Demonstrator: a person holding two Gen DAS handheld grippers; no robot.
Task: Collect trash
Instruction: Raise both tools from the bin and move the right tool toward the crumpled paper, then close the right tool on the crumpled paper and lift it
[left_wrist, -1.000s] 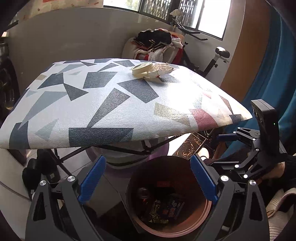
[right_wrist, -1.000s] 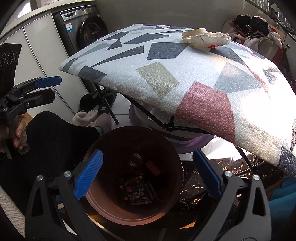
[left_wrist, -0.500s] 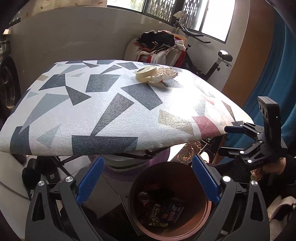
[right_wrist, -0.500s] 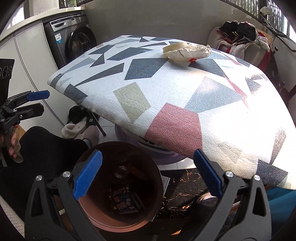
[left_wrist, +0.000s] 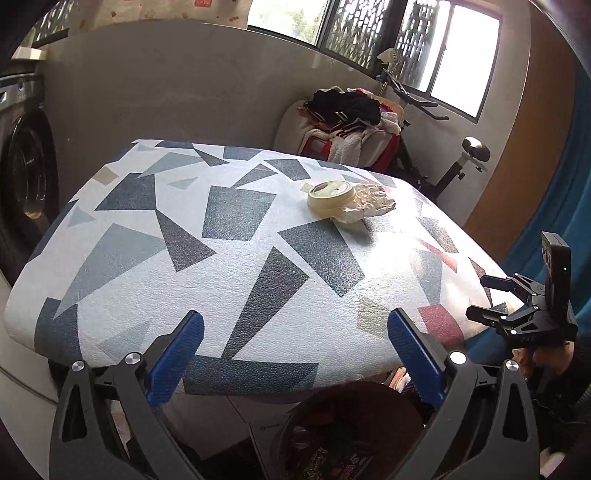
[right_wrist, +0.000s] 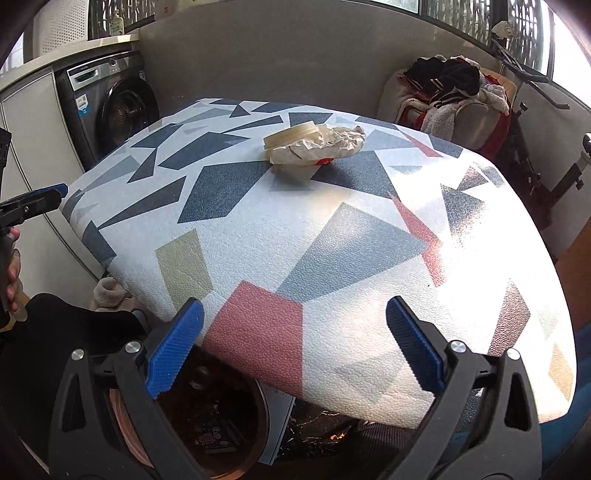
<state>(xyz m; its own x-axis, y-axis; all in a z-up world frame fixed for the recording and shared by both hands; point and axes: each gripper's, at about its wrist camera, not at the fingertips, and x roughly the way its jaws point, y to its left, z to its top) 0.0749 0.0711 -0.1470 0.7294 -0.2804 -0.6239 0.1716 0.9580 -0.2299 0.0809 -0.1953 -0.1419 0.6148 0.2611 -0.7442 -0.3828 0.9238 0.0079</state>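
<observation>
A washing machine (right_wrist: 110, 110) stands left; clothes (left_wrist: 347, 110) heaped beside what looks like an exercise bike (left_wrist: 461, 162).

A tabletop (left_wrist: 236, 266) with a white cover of grey, navy and red shapes fills the room's middle – daylight glares off its right side. Behind it stands a plain grey wall (left_wrist: 177, 99); barred windows (left_wrist: 373, 33) run above. A washing machine (right_wrist: 110, 110) sits left, heaped clothes (right_wrist: 450, 92) and an exercise bike (left_wrist: 454, 162) right – beside a blue curtain (left_wrist: 569, 177)
</observation>
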